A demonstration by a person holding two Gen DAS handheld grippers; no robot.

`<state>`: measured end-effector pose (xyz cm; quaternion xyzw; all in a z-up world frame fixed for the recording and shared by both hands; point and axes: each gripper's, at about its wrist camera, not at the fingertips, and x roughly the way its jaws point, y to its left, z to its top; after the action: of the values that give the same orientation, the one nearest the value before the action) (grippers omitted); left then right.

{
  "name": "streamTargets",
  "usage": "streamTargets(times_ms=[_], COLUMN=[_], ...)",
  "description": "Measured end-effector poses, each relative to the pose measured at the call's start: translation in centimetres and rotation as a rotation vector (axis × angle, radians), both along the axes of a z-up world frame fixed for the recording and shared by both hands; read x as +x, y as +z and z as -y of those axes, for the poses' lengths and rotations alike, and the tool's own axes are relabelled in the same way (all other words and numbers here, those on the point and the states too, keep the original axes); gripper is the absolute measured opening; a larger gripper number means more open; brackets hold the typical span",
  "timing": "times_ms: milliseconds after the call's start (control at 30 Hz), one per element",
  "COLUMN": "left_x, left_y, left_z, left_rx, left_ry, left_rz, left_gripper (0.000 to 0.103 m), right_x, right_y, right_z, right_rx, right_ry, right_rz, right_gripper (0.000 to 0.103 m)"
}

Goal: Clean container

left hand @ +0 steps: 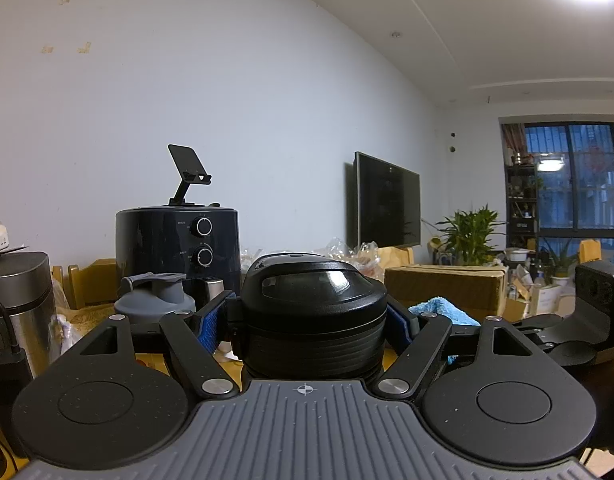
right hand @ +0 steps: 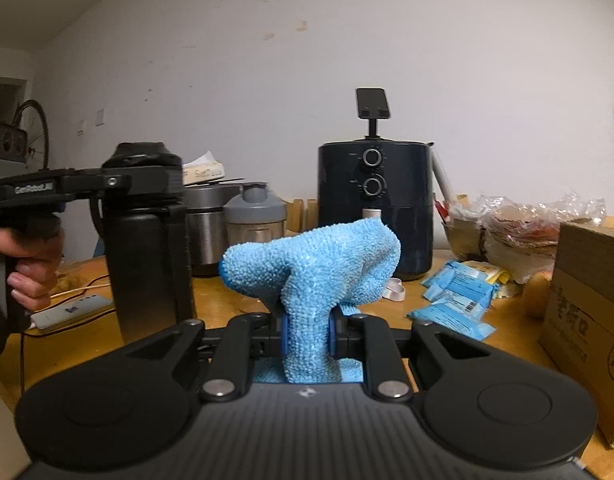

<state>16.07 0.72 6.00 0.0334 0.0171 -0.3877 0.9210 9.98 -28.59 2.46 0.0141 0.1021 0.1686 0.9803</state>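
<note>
A tall black bottle (right hand: 147, 248) with a black lid (left hand: 313, 304) stands upright above the wooden table (right hand: 243, 300), left of centre in the right wrist view. My left gripper (left hand: 307, 320) is shut on its ribbed neck just under the lid, with a blue pad (left hand: 209, 322) on each side. The same gripper (right hand: 147, 184) reaches in level from the left, and a person's hand (right hand: 27, 268) holds its handle. My right gripper (right hand: 307, 332) is shut on a fluffy blue cloth (right hand: 319, 268), which bulges above the fingers. The cloth sits to the right of the bottle and does not touch it.
At the back of the table stand a dark air fryer (right hand: 375, 204), a steel cooker (right hand: 211, 224) and a grey shaker bottle (right hand: 255, 216). Blue packets (right hand: 459, 292) and a cardboard box (right hand: 587, 320) lie to the right. A white power strip (right hand: 71, 312) lies left.
</note>
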Motion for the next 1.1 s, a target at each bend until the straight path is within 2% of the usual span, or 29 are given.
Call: streamTargets(times_ms=[300, 867, 1100], left_x=[0.0, 0.1, 0.0], left_y=[0.0, -0.1, 0.0], left_z=[0.0, -0.1, -0.1], left_rx=[0.000, -0.002, -0.002], left_ry=[0.001, 0.003, 0.004], left_rz=[0.000, -0.001, -0.002], left_gripper=[0.075, 0.075, 0.075], right_x=[0.1, -0.4, -0.9], right_y=[0.2, 0.1, 0.2], right_z=[-0.8, -2.2, -2.7], right_rx=[-0.007, -0.013, -0.022], right_ry=[0.098, 0.369, 0.410], right_rz=[-0.003, 0.003, 0.007], right_gripper=[0.015, 0.015, 0.015])
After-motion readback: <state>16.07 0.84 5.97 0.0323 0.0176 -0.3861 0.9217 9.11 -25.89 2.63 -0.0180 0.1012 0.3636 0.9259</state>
